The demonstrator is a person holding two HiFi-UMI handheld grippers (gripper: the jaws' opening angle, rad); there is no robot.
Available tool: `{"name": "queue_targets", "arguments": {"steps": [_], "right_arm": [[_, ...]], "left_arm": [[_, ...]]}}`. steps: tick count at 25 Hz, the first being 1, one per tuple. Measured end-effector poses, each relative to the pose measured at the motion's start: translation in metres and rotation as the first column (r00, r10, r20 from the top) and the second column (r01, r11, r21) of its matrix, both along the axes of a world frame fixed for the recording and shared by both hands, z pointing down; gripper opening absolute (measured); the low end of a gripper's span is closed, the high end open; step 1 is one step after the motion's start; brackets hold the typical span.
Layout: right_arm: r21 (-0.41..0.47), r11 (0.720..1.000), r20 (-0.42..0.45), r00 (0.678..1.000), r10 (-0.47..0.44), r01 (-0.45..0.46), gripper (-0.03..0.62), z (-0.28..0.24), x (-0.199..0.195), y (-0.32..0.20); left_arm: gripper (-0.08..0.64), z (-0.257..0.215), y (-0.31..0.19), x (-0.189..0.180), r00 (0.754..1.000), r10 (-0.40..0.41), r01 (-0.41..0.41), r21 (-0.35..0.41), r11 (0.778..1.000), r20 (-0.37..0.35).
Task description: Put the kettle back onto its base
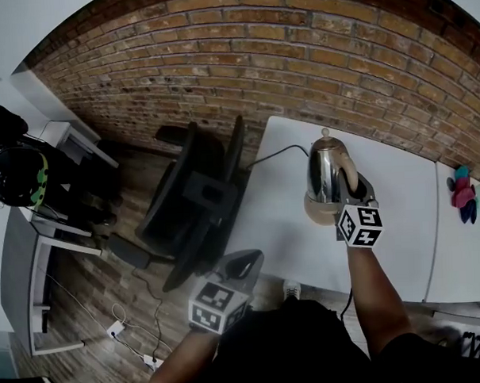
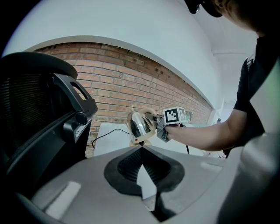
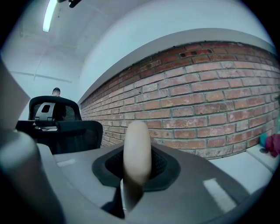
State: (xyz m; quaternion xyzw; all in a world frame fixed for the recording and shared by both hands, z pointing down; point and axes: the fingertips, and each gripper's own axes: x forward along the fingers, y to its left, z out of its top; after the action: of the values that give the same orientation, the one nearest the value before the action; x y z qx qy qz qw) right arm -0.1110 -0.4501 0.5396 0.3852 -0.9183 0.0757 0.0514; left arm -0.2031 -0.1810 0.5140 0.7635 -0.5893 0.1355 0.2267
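Observation:
A shiny steel kettle (image 1: 326, 171) with a beige handle (image 3: 137, 151) stands right over its beige round base (image 1: 314, 213) on the white table (image 1: 400, 211); whether it rests fully on the base I cannot tell. My right gripper (image 1: 353, 191) is shut on the handle, which fills the gap between its pads (image 3: 137, 168). In the left gripper view the kettle (image 2: 138, 124) leans slightly above the base (image 2: 143, 141). My left gripper (image 1: 245, 266) hangs off the table's near left corner, beside the chair, its jaws (image 2: 141, 149) closed on nothing.
A black office chair (image 1: 194, 198) stands against the table's left edge. A black cable (image 1: 274, 154) runs from the base off the table. A second white table (image 1: 464, 256) at right bears small pink and teal things (image 1: 462, 193). A brick wall (image 1: 242, 60) lies behind.

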Motion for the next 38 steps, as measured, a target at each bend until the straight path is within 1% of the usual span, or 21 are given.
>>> {"name": "queue_targets", "arguments": {"steps": [3, 11, 14, 17, 21, 27, 33, 35, 38], "right_arm": [[0.000, 1.000, -0.012, 1.000, 0.003, -0.003, 0.089, 0.003, 0.008, 0.007], [-0.040, 0.999, -0.067, 0.998, -0.009, 0.006, 0.091, 0.014, 0.022, 0.022], [-0.059, 0.998, -0.112, 0.994, -0.017, 0.010, 0.094, 0.019, 0.023, 0.031], [-0.104, 0.995, -0.156, 0.988, -0.010, -0.006, 0.097, 0.023, 0.028, 0.039], [-0.148, 0.989, -0.213, 0.977, -0.023, -0.009, 0.100, 0.030, 0.035, 0.050], [-0.250, 0.968, -0.271, 0.962, -0.046, -0.024, 0.104, 0.043, 0.044, 0.063], [-0.332, 0.942, -0.318, 0.945, -0.070, -0.042, 0.110, 0.063, 0.056, 0.072], [-0.345, 0.937, -0.326, 0.942, -0.075, -0.045, 0.114, 0.069, 0.057, 0.073], [-0.340, 0.939, -0.339, 0.938, -0.074, -0.049, 0.112, 0.074, 0.057, 0.073]], "left_arm": [[0.000, 0.000, 0.001, 0.001, 1.000, 0.003, -0.003, 0.002, 1.000, 0.000], [0.000, -0.002, -0.001, 0.008, 1.000, 0.030, -0.030, 0.013, 0.999, -0.005], [0.000, -0.003, 0.000, 0.011, 0.998, 0.040, -0.040, 0.010, 0.999, -0.043], [0.000, -0.005, 0.002, 0.012, 0.995, 0.040, -0.039, 0.005, 0.999, -0.091], [0.000, -0.007, 0.004, 0.013, 0.994, 0.050, -0.049, 0.009, 0.999, -0.095], [0.002, -0.004, 0.007, 0.013, 0.992, 0.063, -0.062, 0.008, 0.998, -0.110], [0.000, -0.005, 0.009, 0.017, 0.991, 0.079, -0.078, 0.009, 0.997, -0.104], [0.000, -0.005, 0.009, 0.017, 0.991, 0.084, -0.083, 0.011, 0.997, -0.103], [0.000, -0.005, 0.009, 0.019, 0.991, 0.092, -0.091, 0.012, 0.996, -0.100]]}}
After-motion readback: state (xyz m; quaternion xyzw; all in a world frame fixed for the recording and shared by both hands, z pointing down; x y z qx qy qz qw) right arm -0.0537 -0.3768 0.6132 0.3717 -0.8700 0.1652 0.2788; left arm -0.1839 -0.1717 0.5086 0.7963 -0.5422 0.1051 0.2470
